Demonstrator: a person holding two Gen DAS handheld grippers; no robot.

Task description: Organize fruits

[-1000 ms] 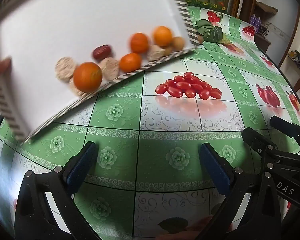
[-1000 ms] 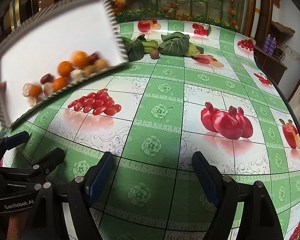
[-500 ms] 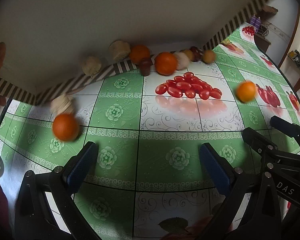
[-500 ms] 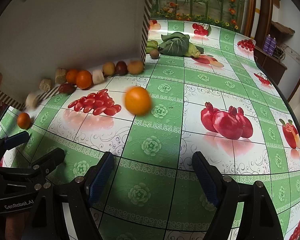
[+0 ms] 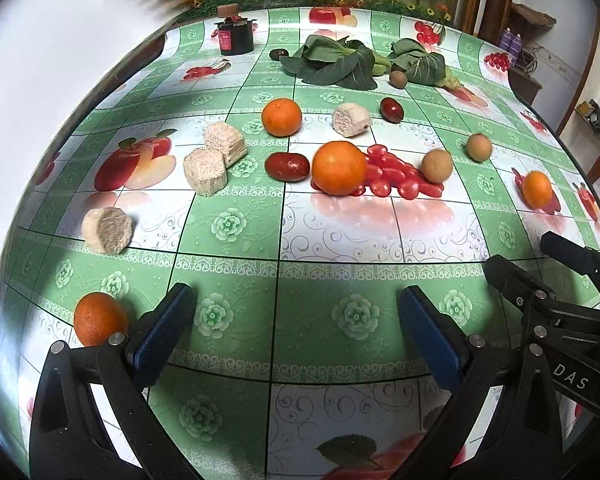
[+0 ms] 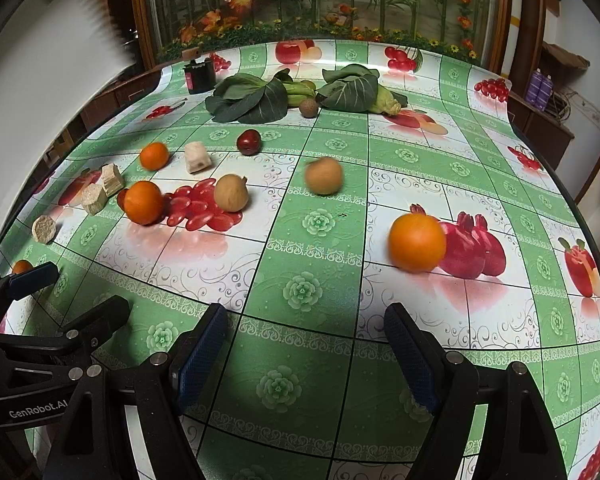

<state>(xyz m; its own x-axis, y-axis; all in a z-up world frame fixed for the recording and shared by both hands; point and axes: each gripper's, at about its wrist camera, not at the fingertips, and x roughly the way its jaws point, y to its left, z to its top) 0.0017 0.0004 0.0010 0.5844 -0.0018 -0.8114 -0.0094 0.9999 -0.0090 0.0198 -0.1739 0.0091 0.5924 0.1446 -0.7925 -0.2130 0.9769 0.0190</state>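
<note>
Left wrist view: my left tongs (image 5: 296, 336) and right tongs (image 6: 302, 354) hover released and empty above the bench (image 5: 300, 280); oranges (image 5: 339, 168) lie scattered, unsorted.

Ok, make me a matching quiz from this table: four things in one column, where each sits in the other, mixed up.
Things:
1. jar
2. biggest orange
3. greens
4. left claw

Places:
A. on the printed tomatoes
B. far left corner
C. open, nearest the camera
D. far middle of the table

Pairs: 1-B, 2-A, 3-D, 4-C
</note>
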